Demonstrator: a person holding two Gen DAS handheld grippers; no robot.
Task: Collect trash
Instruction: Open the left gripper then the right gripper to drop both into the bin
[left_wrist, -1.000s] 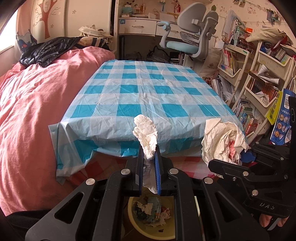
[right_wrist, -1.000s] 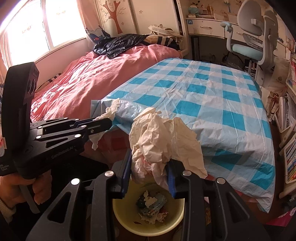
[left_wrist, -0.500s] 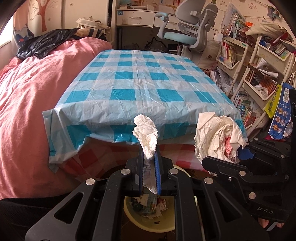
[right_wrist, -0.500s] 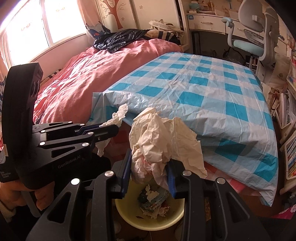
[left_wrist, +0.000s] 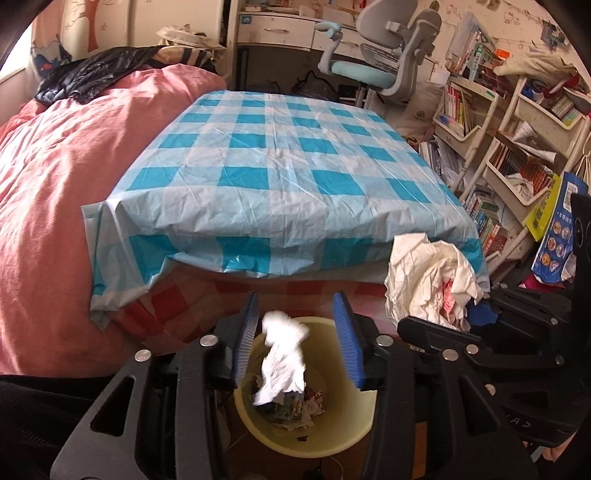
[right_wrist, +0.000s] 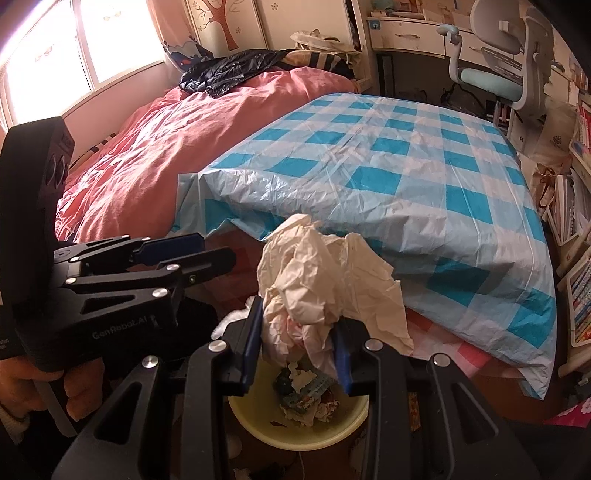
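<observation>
Two claws | left claw (left_wrist: 300, 338) just opened, white tissue (left_wrist: 282, 363) loose | right claw (right_wrist: 297, 341) clamps crumpled paper (right_wrist: 325, 280)

Crumpled paper (right_wrist: 325, 280) is clamped by the right gripper (right_wrist: 297, 354) above the yellow bin (right_wrist: 258, 424); the left gripper (right_wrist: 184, 254) is seen alongside.

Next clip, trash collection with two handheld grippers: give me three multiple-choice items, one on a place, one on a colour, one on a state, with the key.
1. Where is the white tissue?
A. On the checked tablecloth
B. Loose between the left gripper's open jaws, above the bin
C. On the pink duvet

2. What colour is the bin?
A. Pale yellow
B. Black
C. Green

3. What is the right gripper doing?
A. Hanging open and empty
B. Gripping the tablecloth
C. Clamped on a crumpled paper wad

Key: B, the jaws have just opened and neither pad touches the tissue. A, its rim and wall are pale yellow. C, both pads press into the wad.
</observation>
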